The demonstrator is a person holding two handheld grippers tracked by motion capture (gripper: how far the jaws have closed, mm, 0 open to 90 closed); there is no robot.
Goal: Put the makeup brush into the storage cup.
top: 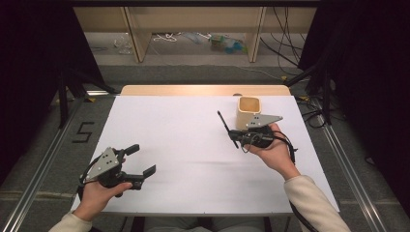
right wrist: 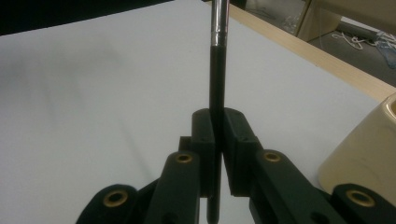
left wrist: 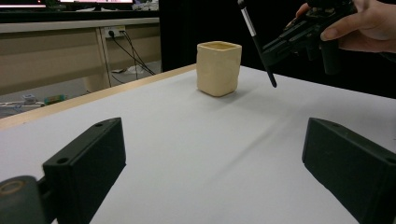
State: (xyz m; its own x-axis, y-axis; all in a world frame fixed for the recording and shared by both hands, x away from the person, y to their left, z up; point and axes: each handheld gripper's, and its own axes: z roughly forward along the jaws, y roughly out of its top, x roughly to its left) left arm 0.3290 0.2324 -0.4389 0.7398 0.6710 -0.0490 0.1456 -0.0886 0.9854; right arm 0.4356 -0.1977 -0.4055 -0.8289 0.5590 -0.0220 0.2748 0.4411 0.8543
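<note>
From the high view, my right gripper point(top: 235, 137) is clamped on a thin black pen point(top: 227, 128), raised above the table point(top: 183, 159) just beside the cream cup point(top: 248, 111), which stands near the far right corner. My left gripper point(top: 144, 161) hangs over the near left corner, jaws spread with nothing between them. A "5" is taped on the floor left of the table; I can read no other writing.

In the left gripper view, my two jaws stand wide apart over bare white tabletop. Beyond them the cup point(left wrist: 218, 68) sits by the far edge, and the pen point(left wrist: 257, 43) slants down, its tip in the air beside the cup.

In the right gripper view, my jaws pinch the pen point(right wrist: 217, 74) low on its shaft, the cup's wall point(right wrist: 369, 154) at the right. I judge the risks to be the slim pen pivoting in such a narrow pinch, or its tip catching the rim and tipping the light cup.
</note>
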